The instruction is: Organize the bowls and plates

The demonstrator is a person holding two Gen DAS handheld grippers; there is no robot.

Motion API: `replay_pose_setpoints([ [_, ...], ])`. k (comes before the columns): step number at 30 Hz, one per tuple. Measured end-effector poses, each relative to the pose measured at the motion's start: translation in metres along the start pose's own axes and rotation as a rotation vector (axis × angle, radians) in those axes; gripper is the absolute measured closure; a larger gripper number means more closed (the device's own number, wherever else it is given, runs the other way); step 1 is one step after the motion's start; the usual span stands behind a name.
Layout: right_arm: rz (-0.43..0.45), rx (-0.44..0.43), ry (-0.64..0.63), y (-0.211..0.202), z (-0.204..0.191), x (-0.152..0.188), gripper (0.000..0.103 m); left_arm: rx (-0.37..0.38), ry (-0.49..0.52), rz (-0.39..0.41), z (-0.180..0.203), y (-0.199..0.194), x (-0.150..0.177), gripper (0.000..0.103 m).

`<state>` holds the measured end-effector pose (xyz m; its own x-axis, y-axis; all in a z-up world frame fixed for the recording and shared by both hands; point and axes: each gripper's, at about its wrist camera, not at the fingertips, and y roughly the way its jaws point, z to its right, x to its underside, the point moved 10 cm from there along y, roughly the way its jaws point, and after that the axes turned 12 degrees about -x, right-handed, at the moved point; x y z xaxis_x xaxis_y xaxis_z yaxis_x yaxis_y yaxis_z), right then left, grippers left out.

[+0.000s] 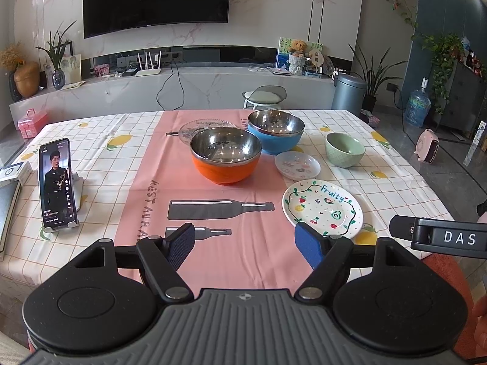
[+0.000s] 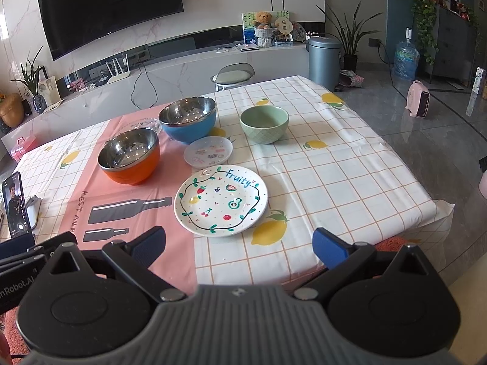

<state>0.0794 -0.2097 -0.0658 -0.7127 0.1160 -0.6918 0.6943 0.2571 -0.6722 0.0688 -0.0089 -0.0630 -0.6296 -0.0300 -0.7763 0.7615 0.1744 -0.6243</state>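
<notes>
On the table stand an orange steel-lined bowl (image 1: 225,156) (image 2: 129,158), a blue steel-lined bowl (image 1: 275,135) (image 2: 188,121), a green ceramic bowl (image 1: 344,149) (image 2: 264,123), a small white plate (image 1: 297,165) (image 2: 208,151), a large "Fruity" plate (image 1: 322,208) (image 2: 220,200) and a clear glass plate (image 1: 194,127) (image 2: 140,125) behind the orange bowl. My left gripper (image 1: 245,245) is open and empty above the near table edge. My right gripper (image 2: 240,246) is open and empty, just in front of the Fruity plate.
A phone on a stand (image 1: 56,184) (image 2: 15,205) sits at the table's left. A stool (image 1: 264,95) stands behind the table. A grey bin (image 2: 324,57) and pink heater (image 2: 417,99) are on the floor to the right.
</notes>
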Motion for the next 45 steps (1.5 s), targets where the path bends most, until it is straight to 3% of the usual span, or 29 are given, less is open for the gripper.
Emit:
replay_pose_setpoints([
  [33, -0.021, -0.006, 0.008, 0.004, -0.001, 0.005, 0.003, 0.001, 0.001, -0.007, 0.002, -0.003, 0.006, 0.016],
  [41, -0.073, -0.01, 0.027, 0.021, 0.005, 0.016, 0.003, 0.023, -0.031, -0.05, 0.003, 0.011, 0.014, 0.016],
  [45, -0.129, -0.016, 0.07, 0.038, 0.012, 0.024, 0.003, 0.04, -0.061, -0.087, 0.003, 0.02, 0.017, 0.023],
])
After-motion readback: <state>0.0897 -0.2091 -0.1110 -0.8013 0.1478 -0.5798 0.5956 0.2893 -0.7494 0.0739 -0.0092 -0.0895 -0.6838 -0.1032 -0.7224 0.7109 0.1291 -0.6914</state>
